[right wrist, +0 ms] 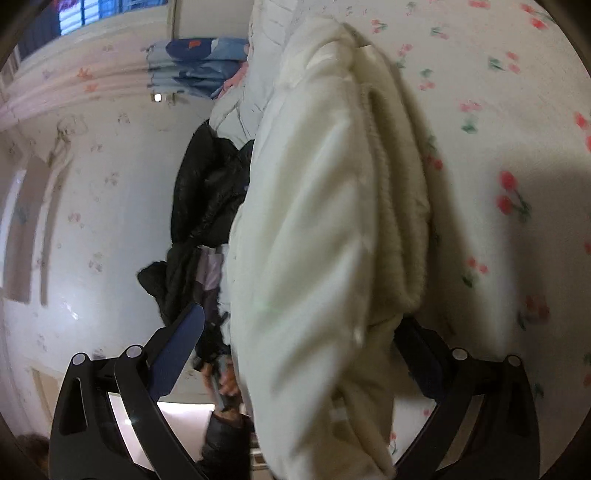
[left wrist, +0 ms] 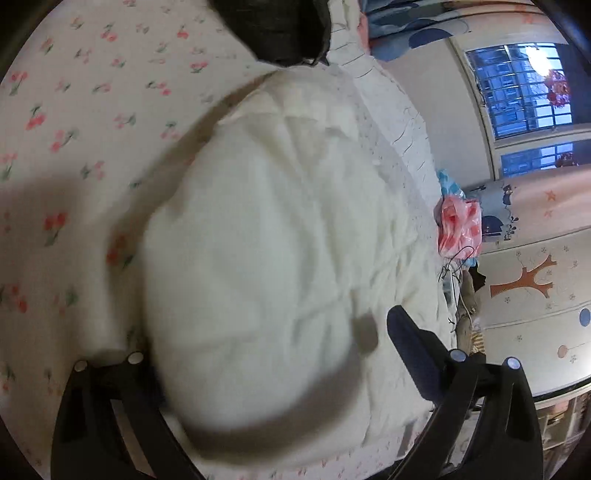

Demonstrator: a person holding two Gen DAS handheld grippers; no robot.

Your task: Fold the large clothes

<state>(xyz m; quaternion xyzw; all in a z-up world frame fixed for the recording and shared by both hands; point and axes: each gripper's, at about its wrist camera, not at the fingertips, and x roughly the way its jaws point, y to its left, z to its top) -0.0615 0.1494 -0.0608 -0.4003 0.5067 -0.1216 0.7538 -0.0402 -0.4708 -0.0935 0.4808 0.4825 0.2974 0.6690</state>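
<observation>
**Now: cream garment bundled between both grippers on the cherry-print bed**

Right now your left gripper (left wrist: pixel 266 354) has its jaws spread wide, with the thick white garment (left wrist: pixel 258 258) filling the gap between them. One blue-padded finger (left wrist: pixel 410 343) shows clearly on the right of the left wrist view; the other is mostly buried behind the cloth, so you cannot tell from this view whether the pads press the fabric or merely straddle it. The garment lies in a bulky, rounded heap on the bedsheet (left wrist: pixel 74 147), white with small red cherries, and it casts a dark shadow along its lower edge.

Your right gripper (right wrist: pixel 299 332) is likewise spread apart, its fingers on either side of the same cream garment (right wrist: pixel 314 221). A ribbed, folded edge of the cloth (right wrist: pixel 399 229) runs beside the right-hand finger, which sits partly under the fabric; whether you actually grip it is unclear. The left-hand blue finger (right wrist: pixel 181 347) stands free in the air, apart from the cloth.

A black jacket (right wrist: pixel 207 192) lies beyond the white garment at the bed's edge, and it appears again at the top of the left wrist view (left wrist: pixel 273 26). A pink and white plastic bag (left wrist: pixel 460 229) rests off the bed's far side, near the patterned wall.
</observation>
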